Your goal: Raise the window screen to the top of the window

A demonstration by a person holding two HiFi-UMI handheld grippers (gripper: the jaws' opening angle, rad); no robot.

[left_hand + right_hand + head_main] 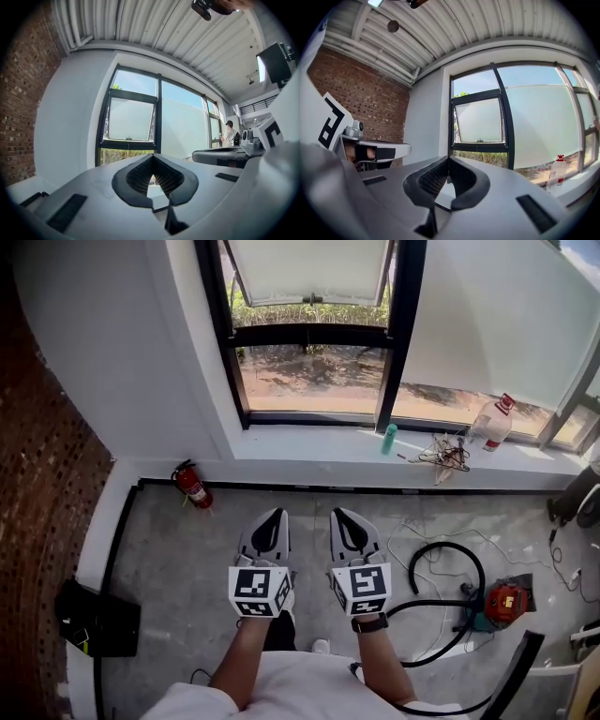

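Premises read as a workshop or unfinished industrial room. Noted: bare grey concrete floor (178, 559), red brick wall (42, 484), white ribbed metal ceiling (154, 28). A small red fire extinguisher (192, 487) stands at the wall. An orange power tool (507, 601) and black coiled hose (442, 544) lie below the black-framed window (403, 324).

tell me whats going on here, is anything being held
A person stands facing the window with a gripper in each hand. The left gripper and right gripper sit side by side over the floor, fingers closed on nothing. Neither touches the window screen, the pale sheet over the right pane, whose lower edge stops short of the windowsill. Nothing is being handled at this moment.
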